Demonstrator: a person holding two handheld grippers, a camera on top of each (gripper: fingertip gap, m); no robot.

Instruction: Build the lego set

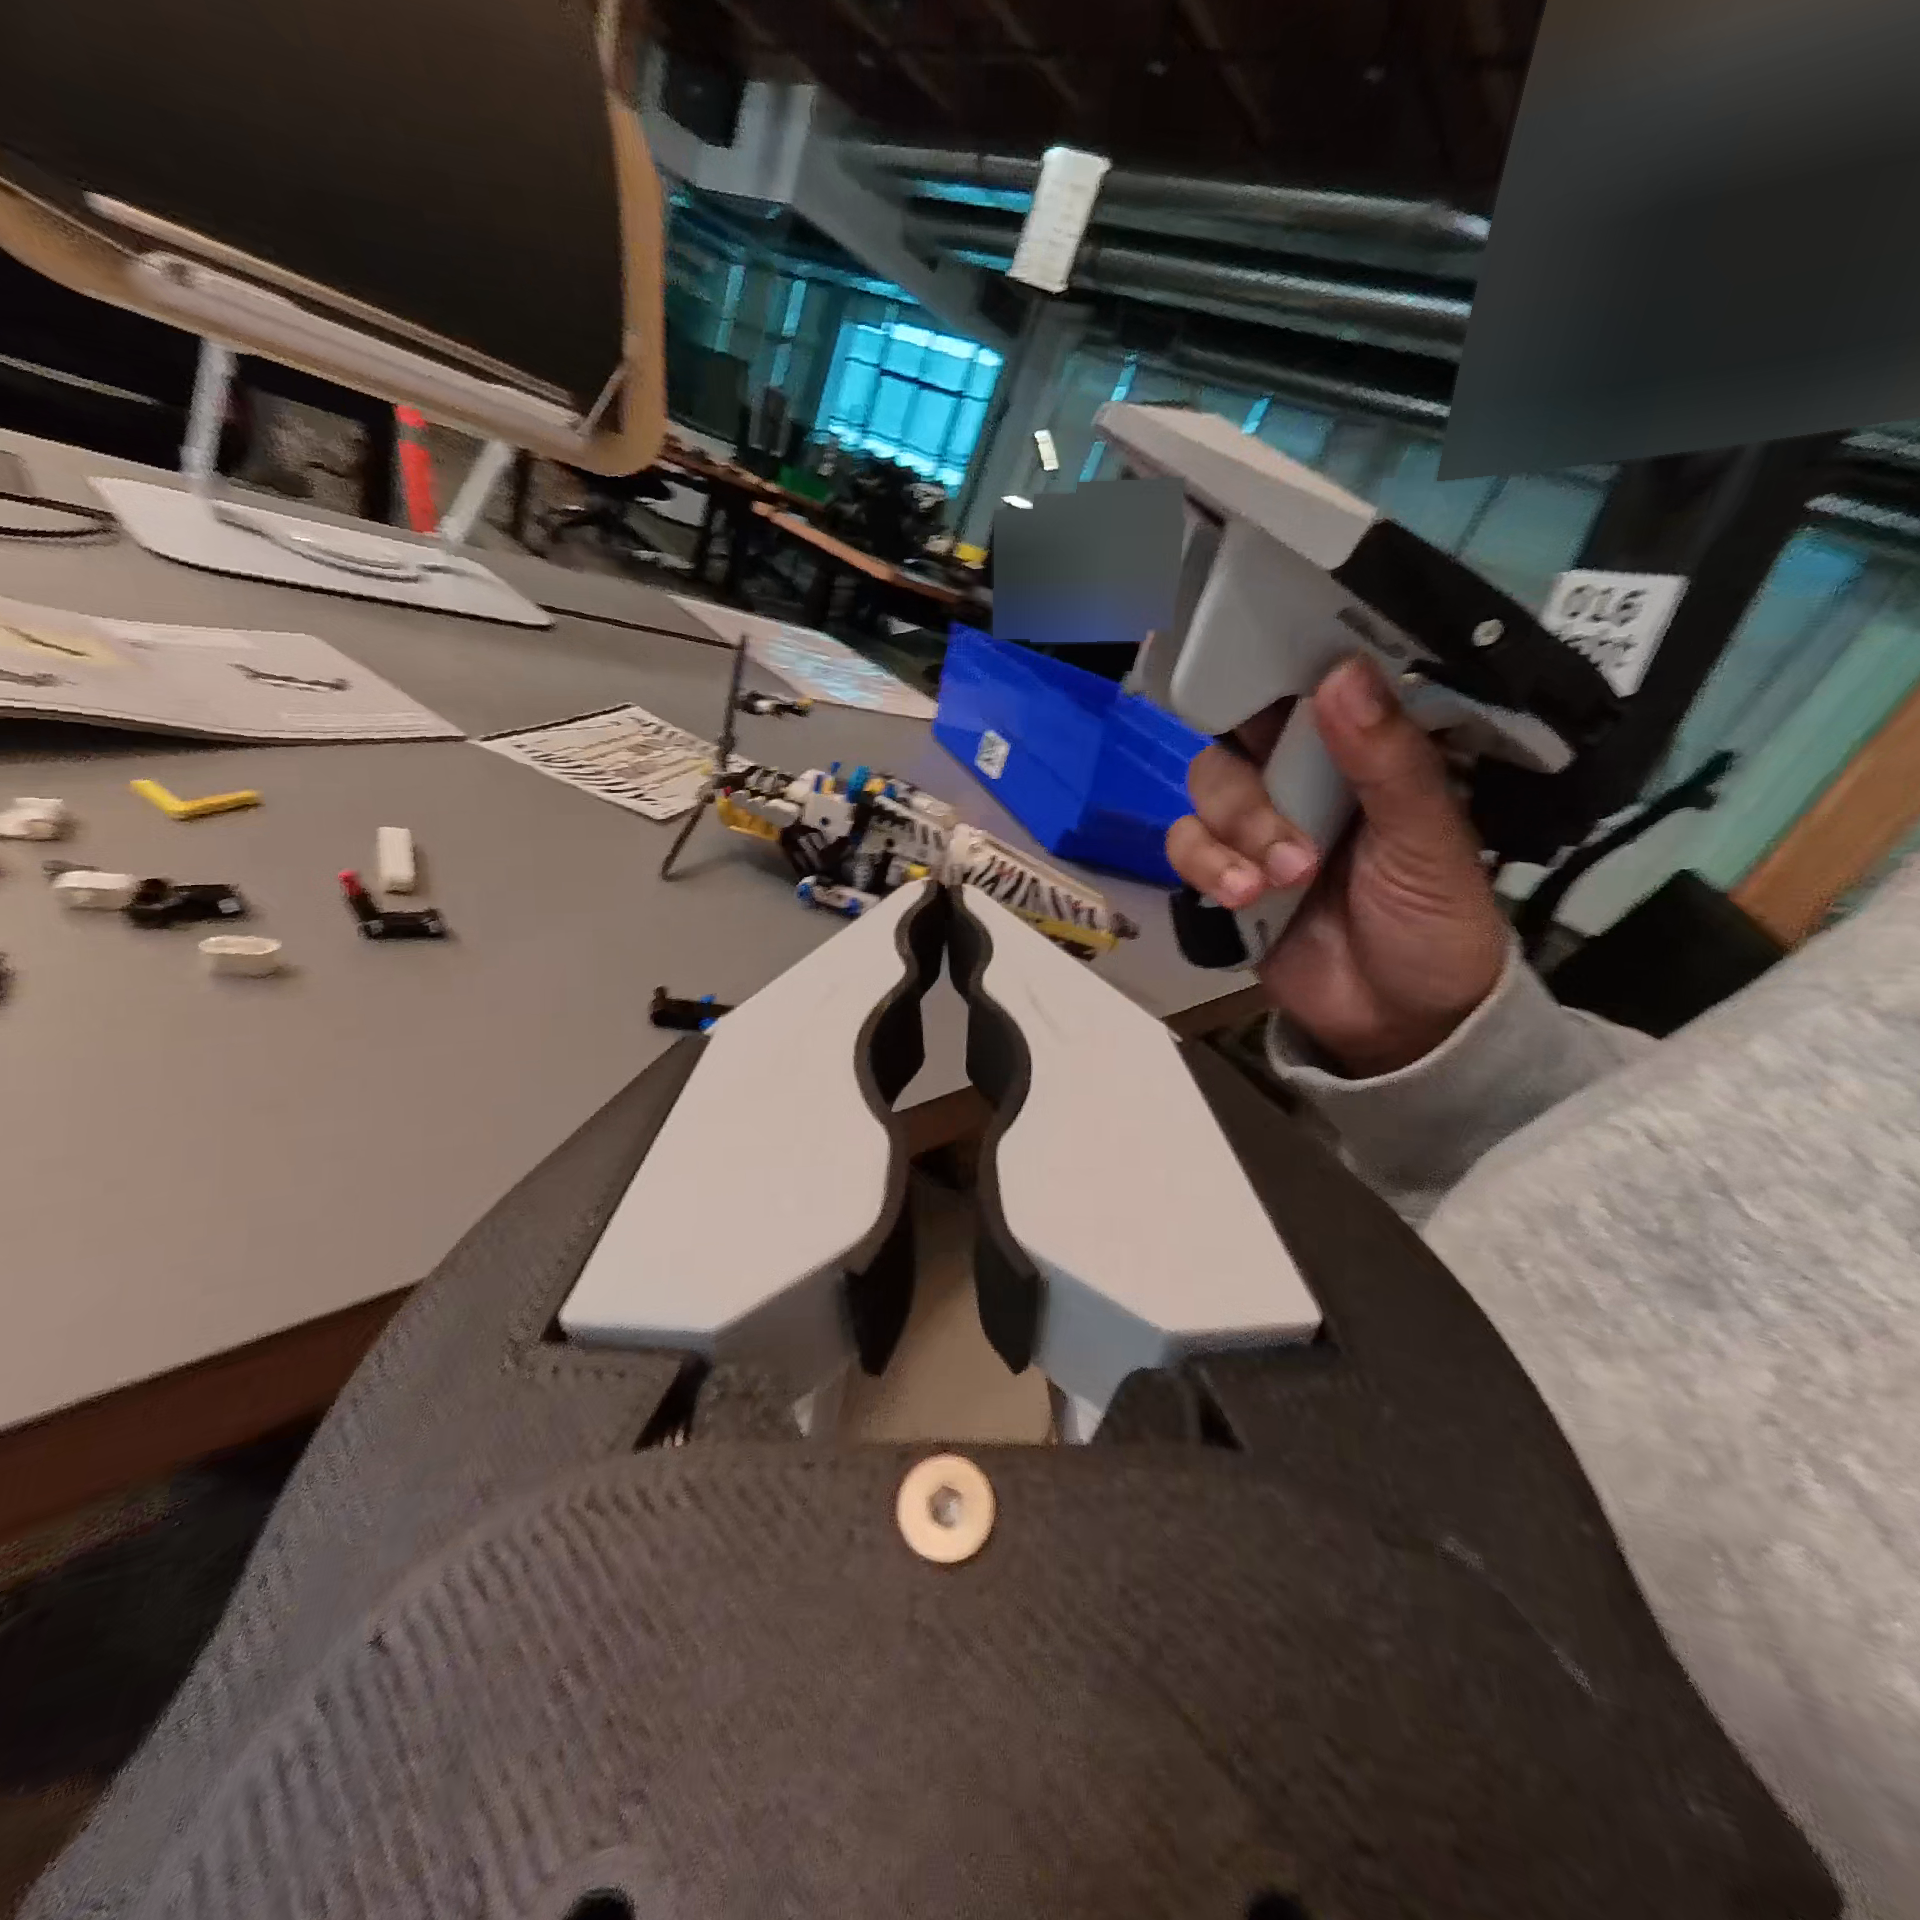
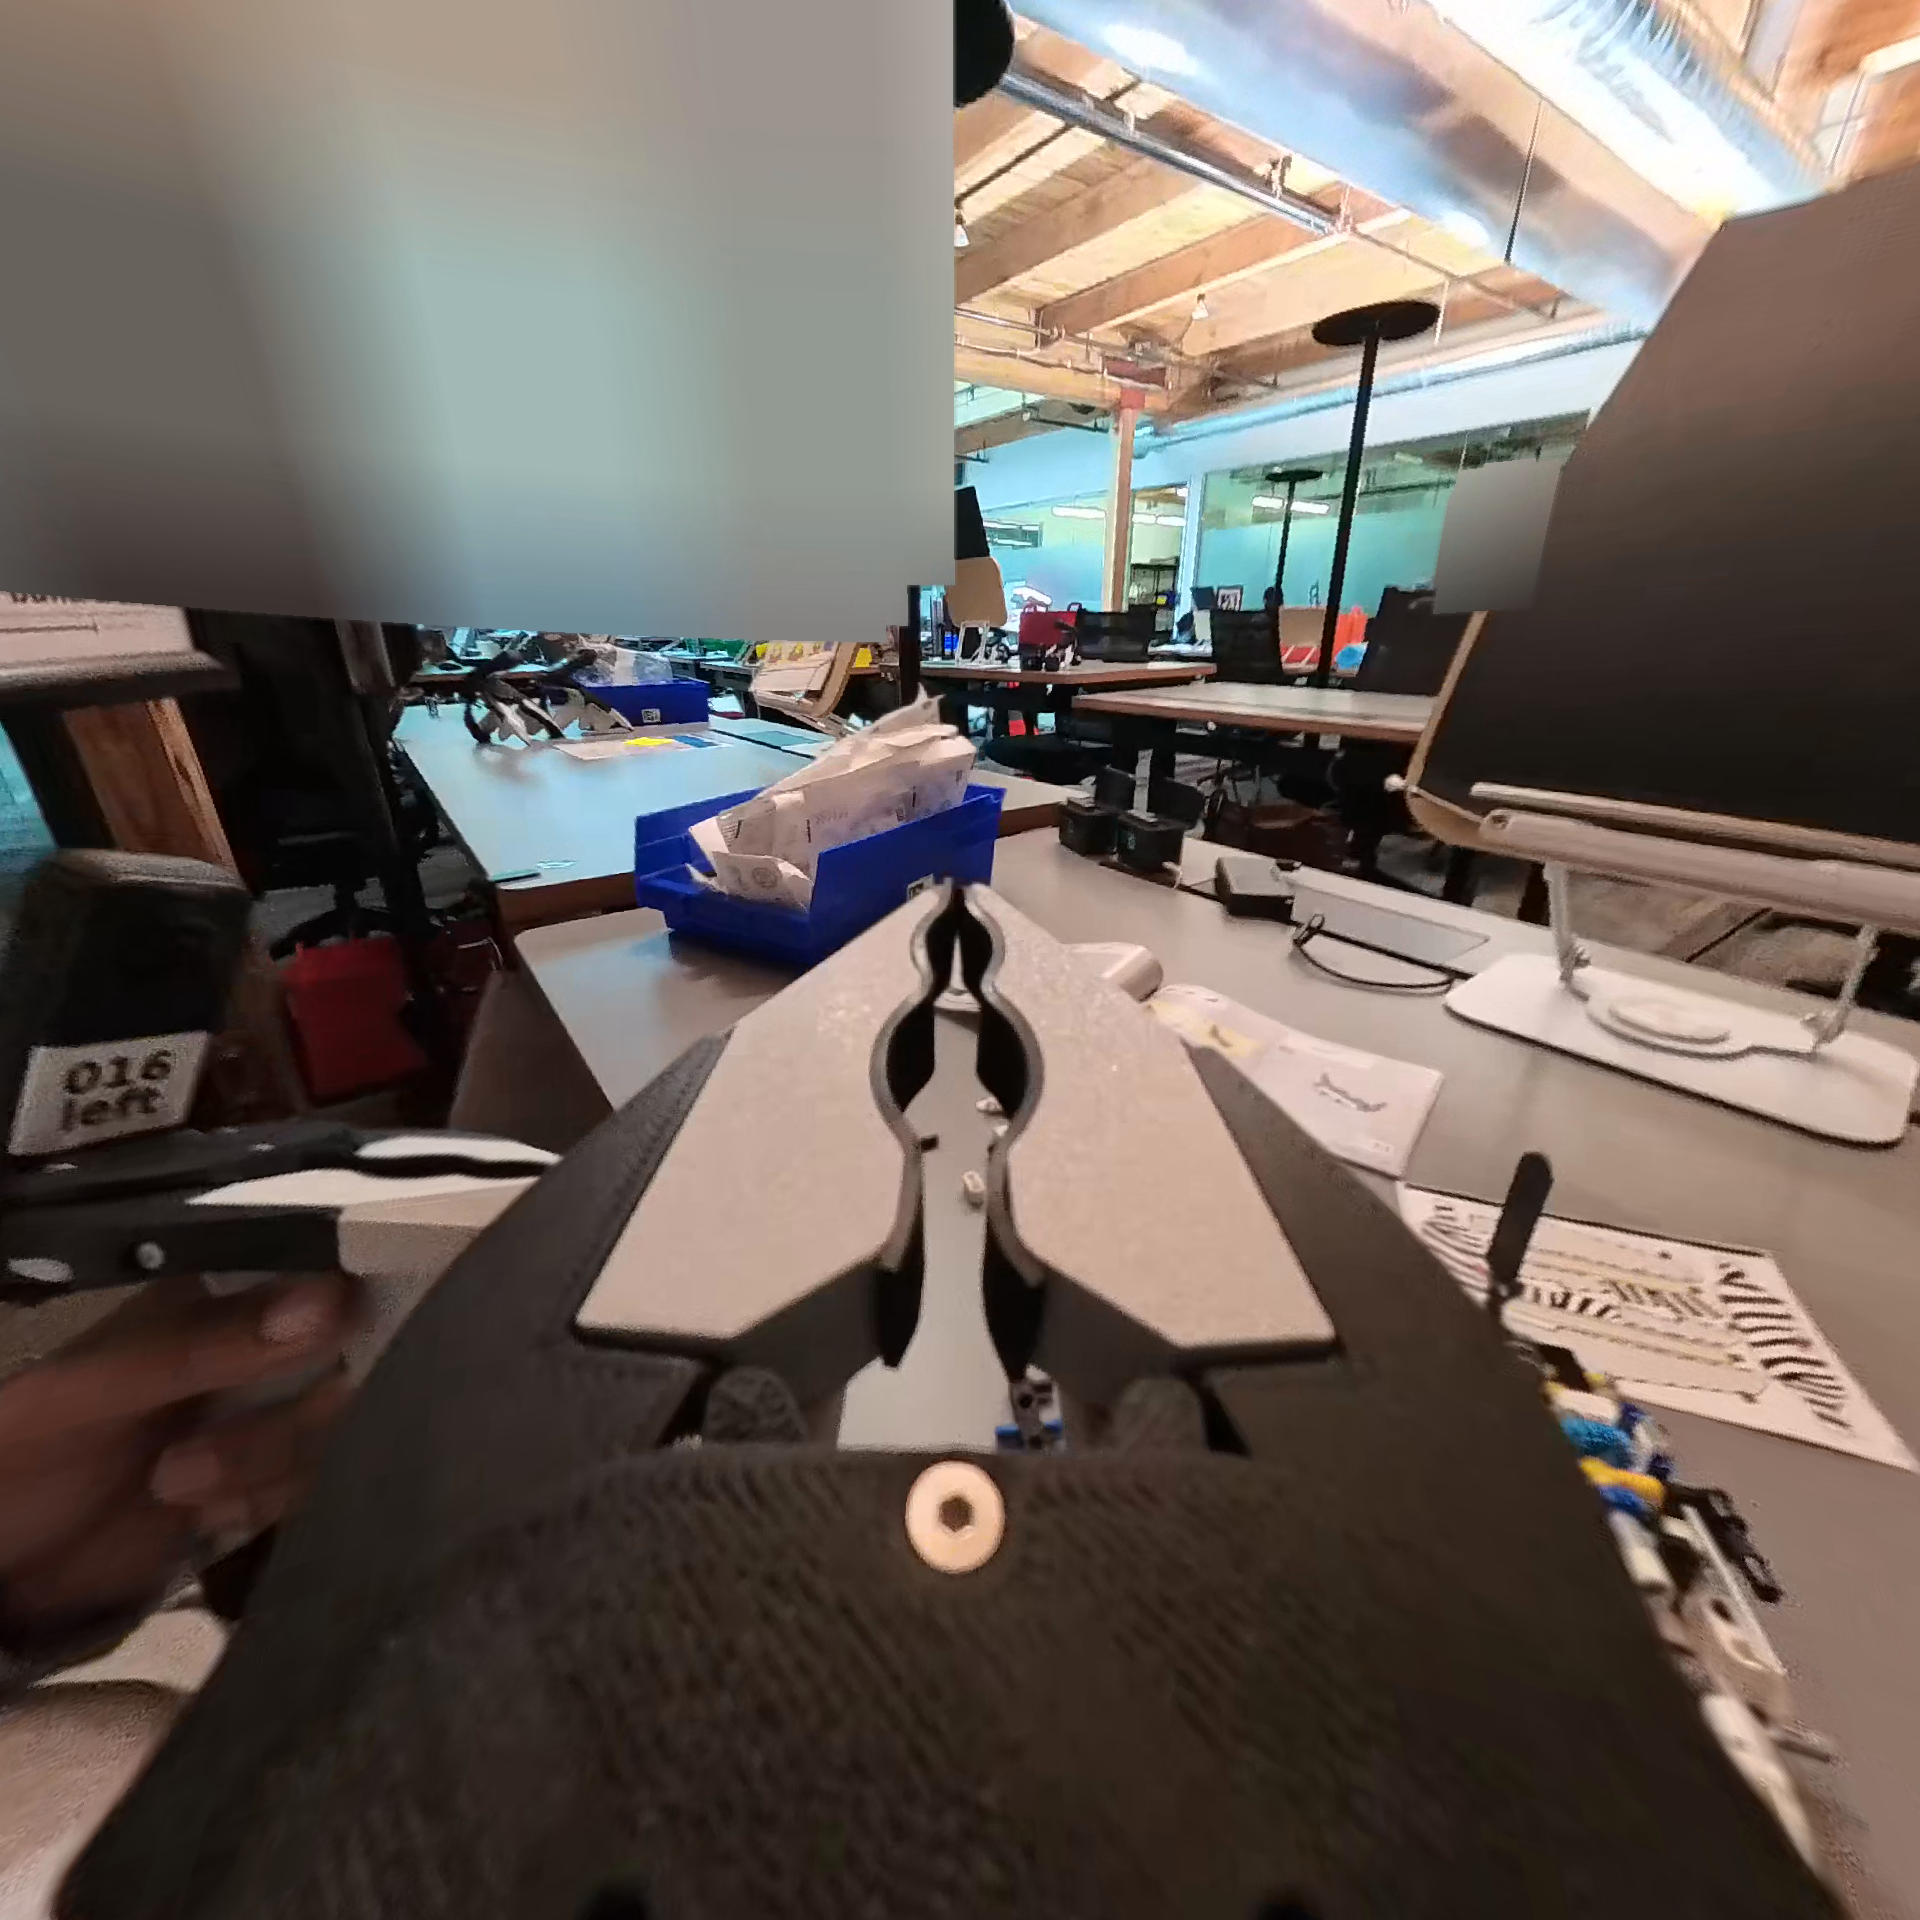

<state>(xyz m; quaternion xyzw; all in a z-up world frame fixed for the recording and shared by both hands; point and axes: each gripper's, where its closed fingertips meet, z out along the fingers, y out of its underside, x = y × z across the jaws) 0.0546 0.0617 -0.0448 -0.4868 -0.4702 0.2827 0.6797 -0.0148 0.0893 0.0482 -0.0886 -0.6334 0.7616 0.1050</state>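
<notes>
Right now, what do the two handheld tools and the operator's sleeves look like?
Both match: left tool and right tool have flat grey fingers with wavy black inner pads, on a ribbed black printed body with one pale centre screw. The handle is grey pistol-style. Each carries a white label. Sleeve: grey knit.

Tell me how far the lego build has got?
Partly done: a zebra-striped model lies assembled on the table. In hand: nothing; left gripper and right gripper are shut, empty, held above the table. Left: loose pieces lie unattached; the sticker sheet looks unused.
</notes>
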